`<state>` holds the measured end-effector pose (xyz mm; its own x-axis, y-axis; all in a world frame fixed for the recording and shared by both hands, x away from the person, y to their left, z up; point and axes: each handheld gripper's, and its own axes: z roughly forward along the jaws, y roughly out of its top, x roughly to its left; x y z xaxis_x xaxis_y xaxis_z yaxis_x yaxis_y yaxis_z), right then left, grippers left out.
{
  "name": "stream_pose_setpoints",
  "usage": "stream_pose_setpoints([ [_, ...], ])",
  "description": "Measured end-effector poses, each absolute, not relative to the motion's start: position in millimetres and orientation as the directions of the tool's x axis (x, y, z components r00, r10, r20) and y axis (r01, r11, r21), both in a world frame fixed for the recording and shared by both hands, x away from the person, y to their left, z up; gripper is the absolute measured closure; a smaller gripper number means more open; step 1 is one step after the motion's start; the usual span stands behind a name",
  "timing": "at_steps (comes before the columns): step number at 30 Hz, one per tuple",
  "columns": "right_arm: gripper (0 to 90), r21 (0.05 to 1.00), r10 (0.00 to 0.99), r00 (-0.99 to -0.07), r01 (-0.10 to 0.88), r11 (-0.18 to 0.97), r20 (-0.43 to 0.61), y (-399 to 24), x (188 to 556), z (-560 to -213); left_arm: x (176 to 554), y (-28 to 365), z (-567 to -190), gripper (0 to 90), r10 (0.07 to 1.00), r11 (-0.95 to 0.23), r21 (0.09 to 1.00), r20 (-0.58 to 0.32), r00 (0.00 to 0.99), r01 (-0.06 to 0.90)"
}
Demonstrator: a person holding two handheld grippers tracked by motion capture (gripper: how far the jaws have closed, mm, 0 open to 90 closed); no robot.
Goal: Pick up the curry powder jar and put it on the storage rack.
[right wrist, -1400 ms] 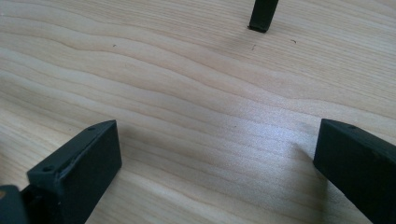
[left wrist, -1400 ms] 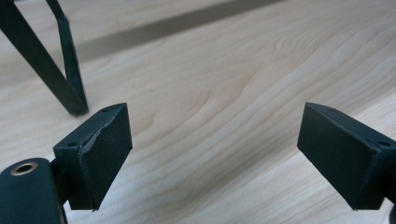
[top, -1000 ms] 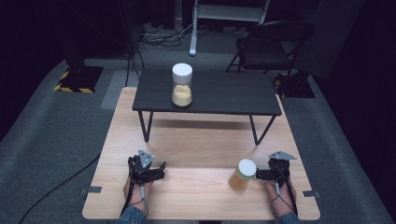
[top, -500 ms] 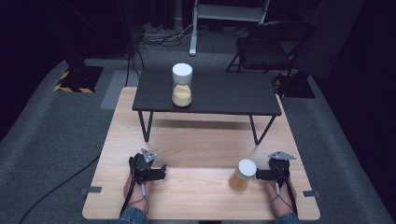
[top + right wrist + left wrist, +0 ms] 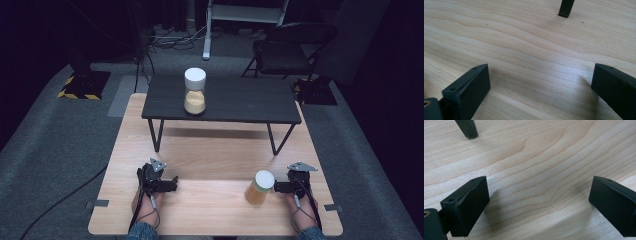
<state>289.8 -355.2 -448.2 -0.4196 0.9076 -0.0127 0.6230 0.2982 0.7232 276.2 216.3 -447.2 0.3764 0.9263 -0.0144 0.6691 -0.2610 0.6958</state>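
Observation:
My left gripper (image 5: 161, 181) rests low over the wooden table (image 5: 210, 160) at the front left. Its jaws have just been opening and stand wide apart (image 5: 537, 187), with only bare wood between them. At the front right my right gripper (image 5: 292, 184) is open too (image 5: 539, 72), and nothing lies between its jaws. A jar with a white lid and yellow-orange contents (image 5: 260, 187) stands upright just left of the right gripper, outside its jaws. A second jar of the same kind (image 5: 195, 91) stands on the small black table (image 5: 240, 102) farther back.
The black table's thin legs (image 5: 156, 136) (image 5: 274, 140) stand on the wood ahead of both grippers; one leg's foot shows in each gripper view (image 5: 469, 128) (image 5: 566, 8). A folding chair (image 5: 287, 47) and cables lie on the dark floor beyond.
The left gripper has shifted slightly and its jaws look a little wider. The right gripper and both jars have kept still.

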Motion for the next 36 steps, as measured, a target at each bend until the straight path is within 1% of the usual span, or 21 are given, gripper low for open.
stream_pose_setpoints([
  [3,2.5,0.724,0.904,-0.427,0.62,0.302,-0.011,-357.7,289.0,-448.3,276.2,216.2,-447.2,2.9,0.926,-0.261,0.696,-0.014,0.376,0.669],
  [6,4.5,0.729,0.917,-0.398,0.626,0.277,-0.006,-357.3,283.4,-448.3,276.1,215.7,-447.4,2.8,0.928,-0.258,0.696,-0.016,0.373,0.67],
  [8,4.5,0.738,0.913,-0.407,0.622,0.261,0.02,-362.3,281.7,-447.9,276.4,215.4,-447.1,2.6,0.927,-0.261,0.695,-0.013,0.374,0.67],
  [14,4.0,0.789,0.893,-0.45,0.547,0.281,-0.006,-368.3,266.0,-442.5,276.6,215.2,-447.1,2.4,0.927,-0.262,0.695,-0.012,0.374,0.67],
  [25,4.0,0.875,0.893,-0.45,0.429,0.222,-0.006,-384.2,237.4,-423.9,276.7,215.2,-447.0,2.4,0.927,-0.262,0.694,-0.012,0.374,0.67],
  [32,4.0,0.907,0.889,-0.459,0.378,0.187,0.008,-390.6,225.0,-413.4,276.6,215.2,-447.1,2.4,0.927,-0.262,0.695,-0.012,0.374,0.67],
  [36,4.0,0.918,0.888,-0.459,0.354,0.177,0.006,-386.8,217.6,-408.0,276.7,215.2,-447.1,2.4,0.927,-0.262,0.694,-0.012,0.374,0.67],
])
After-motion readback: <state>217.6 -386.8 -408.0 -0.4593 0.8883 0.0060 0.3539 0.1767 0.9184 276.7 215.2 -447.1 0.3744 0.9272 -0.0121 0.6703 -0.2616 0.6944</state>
